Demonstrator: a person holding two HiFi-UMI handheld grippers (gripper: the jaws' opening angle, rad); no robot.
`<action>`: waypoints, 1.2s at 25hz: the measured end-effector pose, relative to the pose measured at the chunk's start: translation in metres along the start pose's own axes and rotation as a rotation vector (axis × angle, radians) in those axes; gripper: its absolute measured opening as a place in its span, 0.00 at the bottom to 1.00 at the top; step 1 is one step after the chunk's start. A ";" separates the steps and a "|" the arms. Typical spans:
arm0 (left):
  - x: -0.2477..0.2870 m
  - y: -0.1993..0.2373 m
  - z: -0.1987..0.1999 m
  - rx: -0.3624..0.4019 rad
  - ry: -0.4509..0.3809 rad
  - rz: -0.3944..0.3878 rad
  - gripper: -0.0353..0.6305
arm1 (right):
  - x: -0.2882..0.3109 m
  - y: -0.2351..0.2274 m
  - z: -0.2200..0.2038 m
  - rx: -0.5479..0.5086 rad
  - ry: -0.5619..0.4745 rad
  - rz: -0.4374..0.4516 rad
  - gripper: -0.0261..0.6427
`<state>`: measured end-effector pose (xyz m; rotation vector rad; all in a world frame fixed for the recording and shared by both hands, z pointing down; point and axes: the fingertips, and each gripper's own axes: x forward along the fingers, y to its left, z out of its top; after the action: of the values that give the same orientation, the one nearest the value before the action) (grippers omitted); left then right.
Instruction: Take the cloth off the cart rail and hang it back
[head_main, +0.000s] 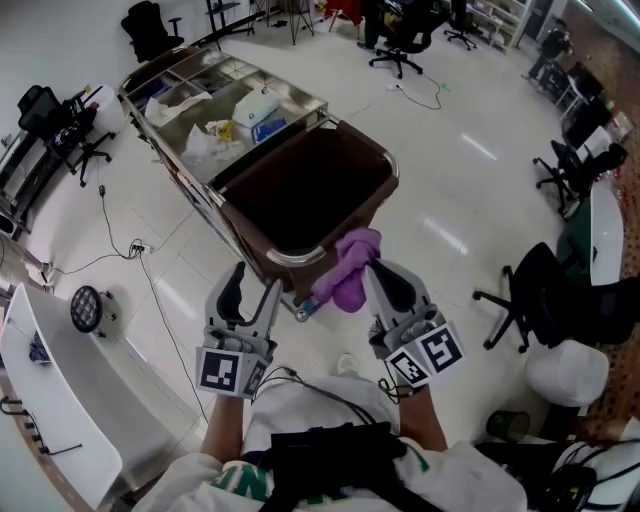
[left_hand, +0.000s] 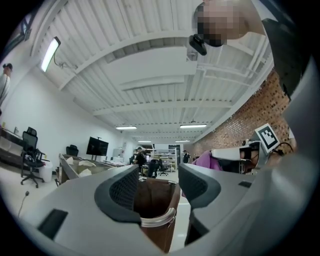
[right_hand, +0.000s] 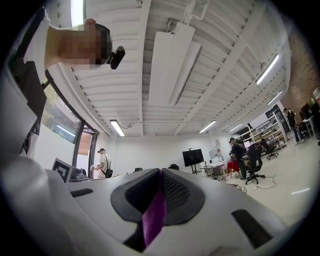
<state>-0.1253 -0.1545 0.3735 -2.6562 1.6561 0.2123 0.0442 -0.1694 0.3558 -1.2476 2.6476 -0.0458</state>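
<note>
A purple cloth (head_main: 350, 270) hangs bunched at the near right corner of the cart, just beside its metal rail (head_main: 295, 258). My right gripper (head_main: 372, 268) is shut on it. A thin purple strip of the cloth (right_hand: 154, 217) shows pinched between the closed pads in the right gripper view. My left gripper (head_main: 255, 285) stands open and holds nothing, just short of the rail on its left side. In the left gripper view the rail (left_hand: 159, 219) and the brown bag (left_hand: 150, 197) lie between the spread jaws, and the cloth (left_hand: 207, 161) shows to the right.
The cart carries a dark brown bag (head_main: 300, 185) and steel trays (head_main: 215, 105) with bottles and rags. Office chairs (head_main: 540, 295) stand to the right and at the back. A cable (head_main: 110, 235) runs over the floor on the left, beside a white table (head_main: 60, 400).
</note>
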 end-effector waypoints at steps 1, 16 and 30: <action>0.001 0.000 0.000 -0.002 0.000 0.000 0.42 | -0.001 -0.002 0.000 -0.001 0.001 -0.005 0.10; 0.022 -0.024 -0.013 -0.002 0.039 -0.093 0.42 | 0.046 -0.140 0.020 -0.129 -0.017 -0.122 0.10; 0.030 -0.025 -0.021 -0.002 0.071 -0.069 0.42 | 0.134 -0.259 0.016 -0.200 0.085 -0.168 0.10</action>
<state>-0.0878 -0.1719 0.3894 -2.7475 1.5806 0.1211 0.1613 -0.4369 0.3470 -1.5624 2.6646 0.1462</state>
